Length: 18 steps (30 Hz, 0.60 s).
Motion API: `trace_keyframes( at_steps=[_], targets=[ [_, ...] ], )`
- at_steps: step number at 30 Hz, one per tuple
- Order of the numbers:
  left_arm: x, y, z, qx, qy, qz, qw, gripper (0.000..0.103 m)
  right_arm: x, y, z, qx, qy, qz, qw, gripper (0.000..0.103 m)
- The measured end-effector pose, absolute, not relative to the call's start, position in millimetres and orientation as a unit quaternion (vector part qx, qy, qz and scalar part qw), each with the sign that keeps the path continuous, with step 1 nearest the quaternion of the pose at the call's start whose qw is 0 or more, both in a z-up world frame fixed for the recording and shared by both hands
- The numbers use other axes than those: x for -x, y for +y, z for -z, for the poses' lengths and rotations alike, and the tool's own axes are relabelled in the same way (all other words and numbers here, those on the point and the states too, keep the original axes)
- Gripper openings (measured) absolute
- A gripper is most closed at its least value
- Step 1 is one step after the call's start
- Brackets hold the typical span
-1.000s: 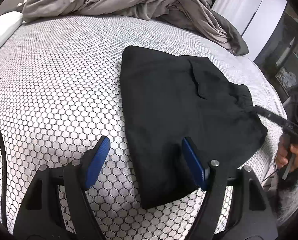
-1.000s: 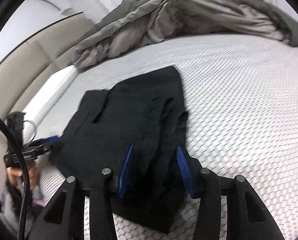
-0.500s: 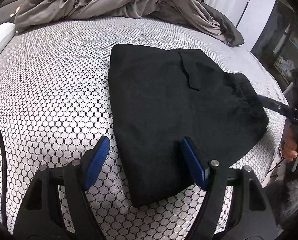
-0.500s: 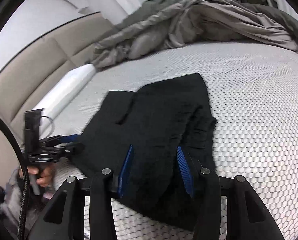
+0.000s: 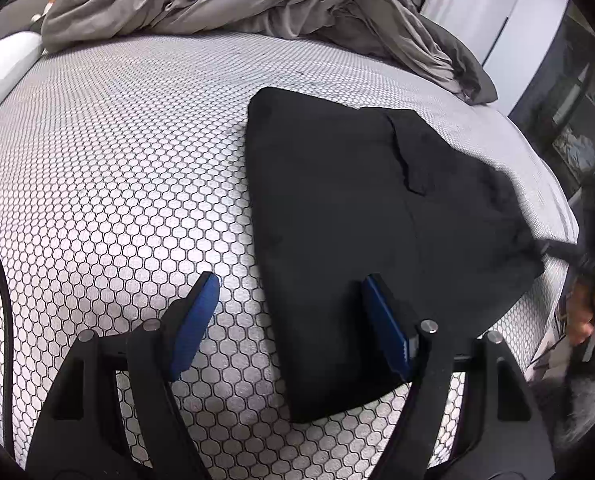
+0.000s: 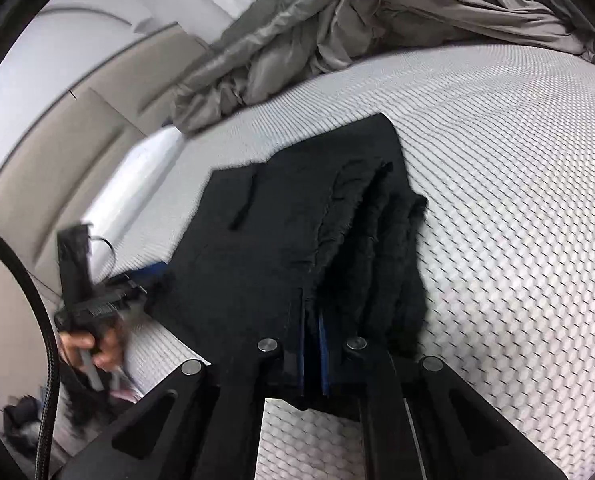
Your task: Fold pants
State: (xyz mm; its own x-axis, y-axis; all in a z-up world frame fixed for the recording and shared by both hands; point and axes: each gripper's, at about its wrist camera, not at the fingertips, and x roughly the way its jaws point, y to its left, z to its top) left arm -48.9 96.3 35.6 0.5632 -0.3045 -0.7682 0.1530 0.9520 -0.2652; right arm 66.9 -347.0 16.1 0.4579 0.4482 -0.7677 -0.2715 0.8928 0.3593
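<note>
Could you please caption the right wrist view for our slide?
Right gripper, jaws just closed, pinches the near edge of black pants on a honeycomb mattress.

Fabric of the pants [image 6: 281,264] betw. the right gripper [image 6: 312,354] fingers is masked by the pads; pinch depth can't be told. Beyond the left gripper [image 5: 289,320] fingers, the other hand [image 5: 587,316] is blurred & cut off at frame edge.

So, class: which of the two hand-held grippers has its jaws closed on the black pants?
The right hand-held gripper: its blue pads have just closed, pinching the black pants. The left hand-held gripper stands open.
</note>
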Motion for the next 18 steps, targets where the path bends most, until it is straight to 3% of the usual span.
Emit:
trace_keyframes(
  at_steps=[3, 5, 6, 7, 8, 10, 13, 16, 18],
  targets=[
    [46.6, 97.1, -35.1, 0.087, 0.45, 0.128, 0.88, 0.072, -69.1, -351.9, -12.7, -0.107, 0.475, -0.229, 0.843, 0.012],
    [46.0, 96.8, -35.1, 0.09, 0.449, 0.129, 0.879, 0.072, -63.7, -359.4, -28.1, -0.1, 0.447, -0.221, 0.861, 0.027],
    [45.3, 96.9, -34.6, 0.093, 0.45, 0.132, 0.878, 0.072, -61.7, -363.3, -32.8, -0.092, 0.434, -0.204, 0.873, 0.045],
    [44.2, 97.0, -33.5, 0.096, 0.451, 0.136, 0.877, 0.072, -62.3, -367.2, -33.8, -0.094, 0.428, -0.19, 0.879, 0.051],
    [44.3, 96.5, -32.5, 0.099, 0.451, 0.138, 0.876, 0.07, -65.5, -370.6, -30.1, -0.105, 0.432, -0.188, 0.876, 0.051],
    [42.5, 96.1, -29.4, 0.112, 0.453, 0.151, 0.871, 0.04, -76.3, -368.8, -14.1, -0.117, 0.452, -0.185, 0.865, 0.051],
    [41.0, 94.9, -26.7, 0.114, 0.454, 0.151, 0.871, 0.032, -85.1, -369.8, 3.9, -0.124, 0.467, -0.176, 0.858, 0.048],
    [33.8, 94.7, -26.5, 0.114, 0.454, 0.146, 0.872, 0.03, -87.1, -382.5, 7.7, -0.187, 0.471, -0.197, 0.839, 0.03],
    [21.9, 96.2, -26.4, 0.117, 0.454, 0.128, 0.874, 0.029, -92.2, -372.5, 7.1, -0.191, 0.46, -0.197, 0.845, 0.026]
  ],
)
